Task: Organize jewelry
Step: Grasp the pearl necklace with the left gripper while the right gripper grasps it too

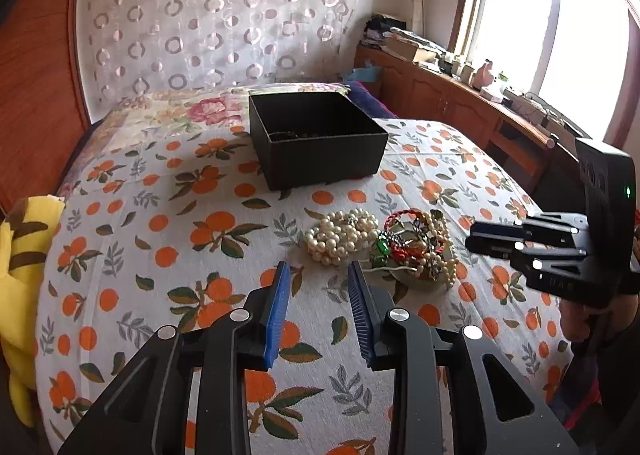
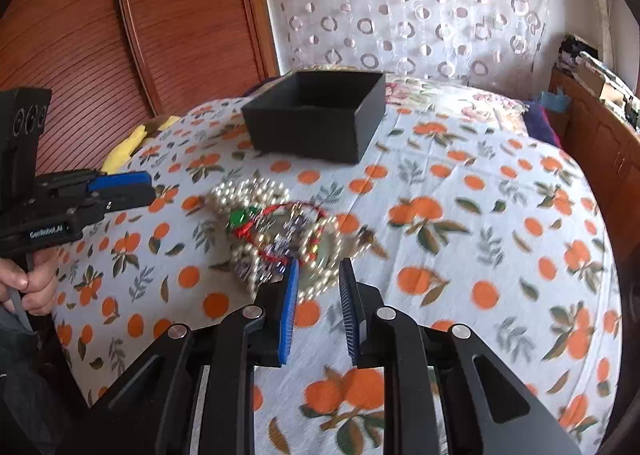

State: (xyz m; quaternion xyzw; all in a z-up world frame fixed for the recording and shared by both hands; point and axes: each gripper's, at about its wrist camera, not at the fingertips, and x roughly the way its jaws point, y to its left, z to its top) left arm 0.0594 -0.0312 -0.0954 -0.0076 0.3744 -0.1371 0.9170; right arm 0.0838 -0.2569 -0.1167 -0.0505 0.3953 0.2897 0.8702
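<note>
On the bed, a black open-topped box (image 1: 316,135) sits on the orange-printed bedspread (image 1: 168,215), well back from the near edge. From the left wrist view a thin chain or similar piece shows faintly at the bottom along its near inner wall; what exactly lies there is too dark to tell. From the right wrist view the inside of the box (image 2: 316,111) is only shadow.

In front of the box, apart from it, lies the jewelry pile. Its left part is a bunch of cream pearl strands (image 1: 340,235), touching a tangle to the right: a red braided bracelet (image 1: 404,215), a green stone (image 1: 383,247), beaded pieces and more pearls heaped over one another. In the right wrist view the same heap is blurred, with the pearls (image 2: 248,191) at the far left of it, the red bracelet (image 2: 296,211) in the middle and a loop of pearls reaching toward the camera.

The left gripper (image 1: 320,275) hovers just short of the pile, its blue pads parted with only bedspread between them, the pearl bunch just beyond its tips. It holds nothing. The right gripper (image 2: 318,275) stands over the near edge of the tangle, its jaws parted about as narrowly, and a pearl loop shows in the gap between the tips; the pads do not press on it. Each gripper also shows side-on in the other's view, the right one (image 1: 480,235) just right of the heap, the left one (image 2: 140,187) just left of it, a hand (image 2: 36,283) on its grip.
</note>
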